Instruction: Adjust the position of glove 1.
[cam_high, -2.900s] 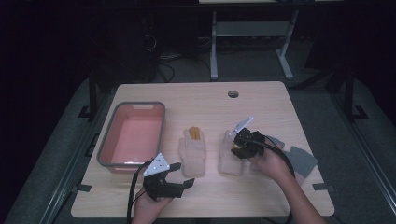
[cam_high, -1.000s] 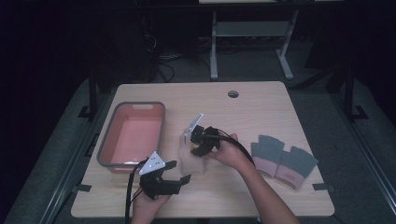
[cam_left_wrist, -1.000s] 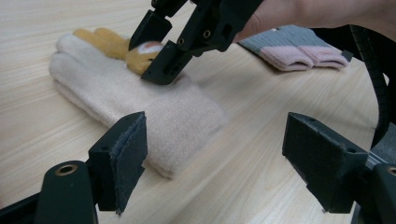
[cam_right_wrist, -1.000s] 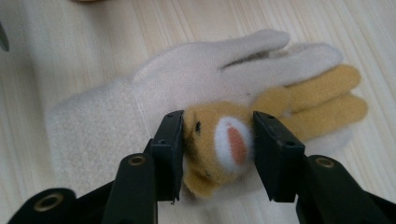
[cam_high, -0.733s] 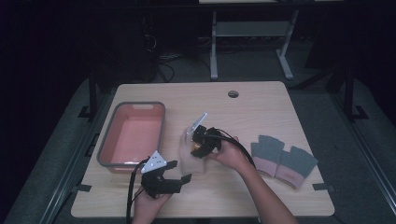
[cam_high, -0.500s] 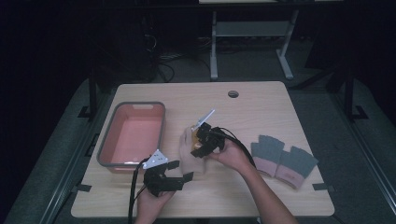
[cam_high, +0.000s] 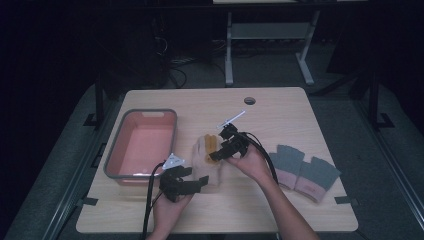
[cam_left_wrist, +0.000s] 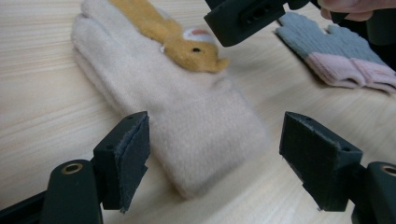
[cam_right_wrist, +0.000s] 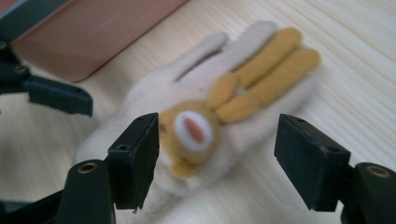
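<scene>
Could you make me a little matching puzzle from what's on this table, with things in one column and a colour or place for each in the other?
Things:
1. cream glove
2. tub
3. grey gloves
4. round hole

Descriptions:
A. pink inside, grey rim, at the table's left
B. near the table's far edge
C. bears an orange rabbit figure, lies mid-table
D. pink cuffs, at the table's right

Pairs: 1-C, 2-A, 3-D, 4-B

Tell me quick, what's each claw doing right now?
Left gripper: open, holding nothing, fingers either side of the cream glove.
Right gripper: fingers have just been opening, nothing held, over the same glove.
</scene>
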